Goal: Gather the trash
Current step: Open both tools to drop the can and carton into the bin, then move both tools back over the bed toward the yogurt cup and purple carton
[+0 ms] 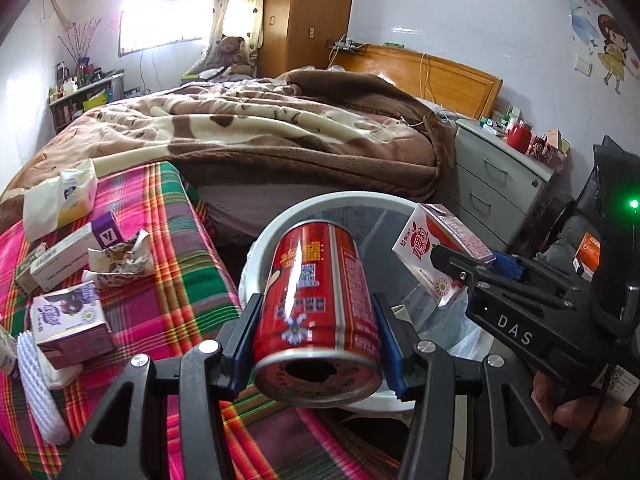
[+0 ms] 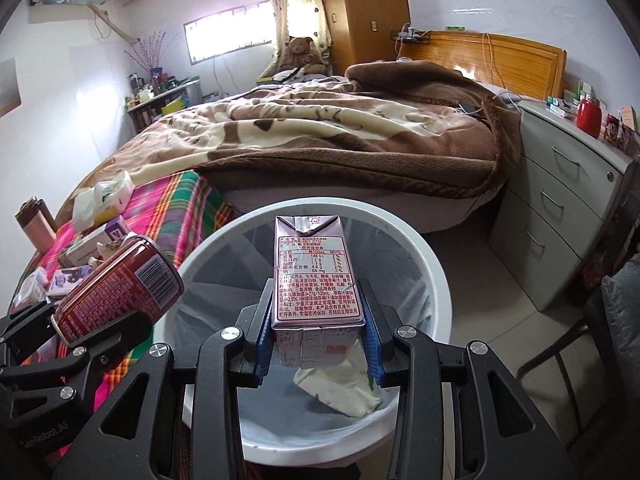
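Observation:
My left gripper [image 1: 316, 336] is shut on a red drink can [image 1: 320, 304] and holds it over the near rim of a white trash bin [image 1: 360, 200]. My right gripper [image 2: 318, 332] is shut on a small drink carton [image 2: 314, 280] and holds it above the open bin [image 2: 436, 276], which is lined with a clear bag and holds crumpled white paper [image 2: 340, 384]. The carton [image 1: 436, 252] and right gripper [image 1: 452, 268] show at the right of the left wrist view. The can [image 2: 120, 284] shows at the left of the right wrist view.
More trash lies on the plaid cloth [image 1: 176, 280] to the left: a purple carton [image 1: 72, 324], small boxes [image 1: 68, 252], crumpled wrappers [image 1: 120, 260], a tissue pack [image 1: 68, 200]. A bed with a brown blanket [image 1: 260, 128] is behind the bin. A grey drawer unit [image 2: 568, 200] stands right.

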A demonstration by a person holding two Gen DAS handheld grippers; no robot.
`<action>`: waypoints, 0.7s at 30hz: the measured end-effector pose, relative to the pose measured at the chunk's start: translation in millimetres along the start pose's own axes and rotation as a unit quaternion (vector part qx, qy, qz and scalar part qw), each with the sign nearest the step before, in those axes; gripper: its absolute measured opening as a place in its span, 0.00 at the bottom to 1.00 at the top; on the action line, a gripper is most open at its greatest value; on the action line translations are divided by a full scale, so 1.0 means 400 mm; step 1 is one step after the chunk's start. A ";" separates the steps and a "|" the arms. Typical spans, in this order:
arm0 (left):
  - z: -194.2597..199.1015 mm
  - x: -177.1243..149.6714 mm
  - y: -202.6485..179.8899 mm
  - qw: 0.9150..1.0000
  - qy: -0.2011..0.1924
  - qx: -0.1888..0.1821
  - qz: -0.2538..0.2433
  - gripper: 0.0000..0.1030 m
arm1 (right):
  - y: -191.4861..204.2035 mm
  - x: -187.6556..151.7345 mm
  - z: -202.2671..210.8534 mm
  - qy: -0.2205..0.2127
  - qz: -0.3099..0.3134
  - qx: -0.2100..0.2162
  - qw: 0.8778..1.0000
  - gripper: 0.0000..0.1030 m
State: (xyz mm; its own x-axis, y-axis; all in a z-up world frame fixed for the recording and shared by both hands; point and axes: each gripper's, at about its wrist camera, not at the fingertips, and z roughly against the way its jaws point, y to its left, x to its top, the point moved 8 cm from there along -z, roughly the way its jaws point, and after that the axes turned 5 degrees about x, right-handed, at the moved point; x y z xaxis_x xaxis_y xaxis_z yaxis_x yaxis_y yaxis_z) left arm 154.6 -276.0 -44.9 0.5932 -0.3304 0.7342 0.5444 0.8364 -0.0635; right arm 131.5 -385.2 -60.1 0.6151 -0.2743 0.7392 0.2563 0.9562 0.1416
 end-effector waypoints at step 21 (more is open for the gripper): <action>0.060 0.012 0.062 0.999 -0.028 0.009 0.030 0.75 | 0.018 0.013 0.027 -0.016 0.002 0.006 1.000 0.56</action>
State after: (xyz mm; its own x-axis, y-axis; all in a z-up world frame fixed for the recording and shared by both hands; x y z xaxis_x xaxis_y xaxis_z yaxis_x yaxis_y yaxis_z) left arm 156.7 -246.3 -26.9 0.5904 -0.2549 0.7658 0.4975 0.8620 -0.0966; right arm 128.2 -378.7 -48.1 0.5917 -0.2673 0.7605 0.2449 0.9584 0.1464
